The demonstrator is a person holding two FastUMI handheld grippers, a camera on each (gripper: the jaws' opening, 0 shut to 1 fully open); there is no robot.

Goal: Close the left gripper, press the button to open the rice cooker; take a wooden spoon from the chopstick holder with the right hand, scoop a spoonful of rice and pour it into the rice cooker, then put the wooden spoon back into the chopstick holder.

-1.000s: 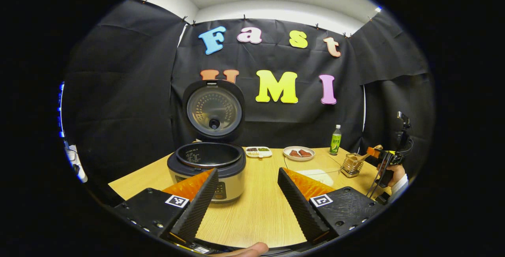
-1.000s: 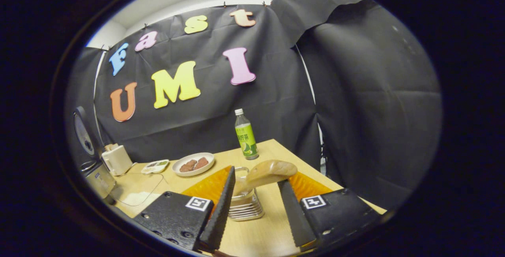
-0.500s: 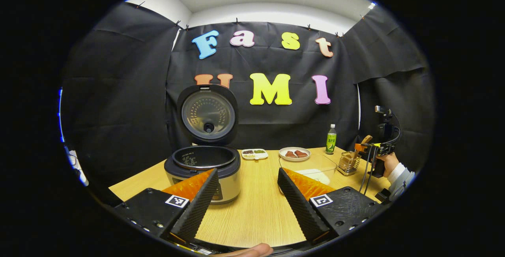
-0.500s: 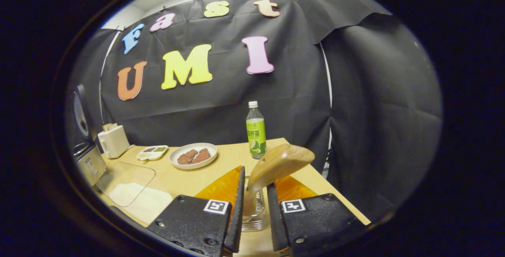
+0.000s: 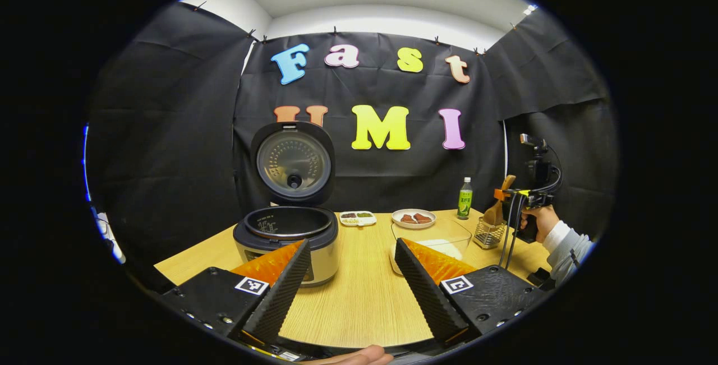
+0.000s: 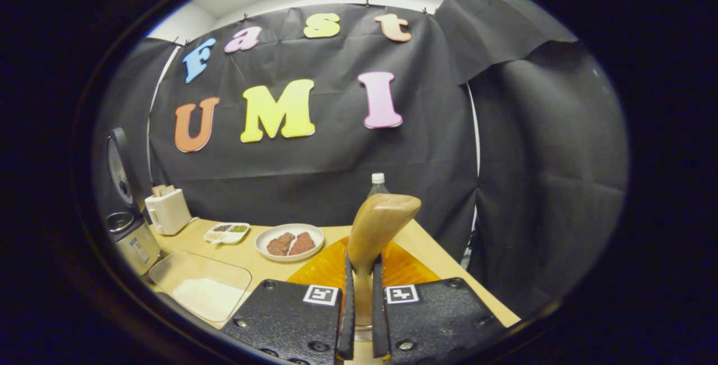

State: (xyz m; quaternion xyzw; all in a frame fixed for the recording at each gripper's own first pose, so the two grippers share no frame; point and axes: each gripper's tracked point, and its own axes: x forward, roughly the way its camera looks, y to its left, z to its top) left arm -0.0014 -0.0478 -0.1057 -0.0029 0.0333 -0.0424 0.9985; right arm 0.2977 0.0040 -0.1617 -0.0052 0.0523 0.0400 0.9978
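Gripping the wooden spoon (image 6: 377, 225) by its handle, the right gripper (image 6: 359, 303) has its fingers drawn in tight on either side of the wood, bowl end pointing up. From the left gripper view the spoon sits just above the chopstick holder (image 5: 487, 234), and whether its lower end has cleared the rim I cannot quite tell at that distance. The left gripper (image 5: 350, 281) hangs wide open with nothing between its fingers, near the rice cooker (image 5: 287, 236).

That cooker is the thing to steer by. Its lid (image 5: 293, 162) stands upright and the pot is bare, so the button press looks done and the spoon is taken; scooping, pouring and returning the spoon are left. The clear container of rice (image 6: 206, 292) lies between the cooker and the holder, so I would judge the spoon's path short.

Beyond the rice, farther from the cooker, a plate of meat (image 6: 289, 241) and a small divided dish (image 6: 226, 232) sit near the wall, with a green bottle (image 5: 465, 199) close to the holder. The container's tall clear rim seems the likeliest snag.
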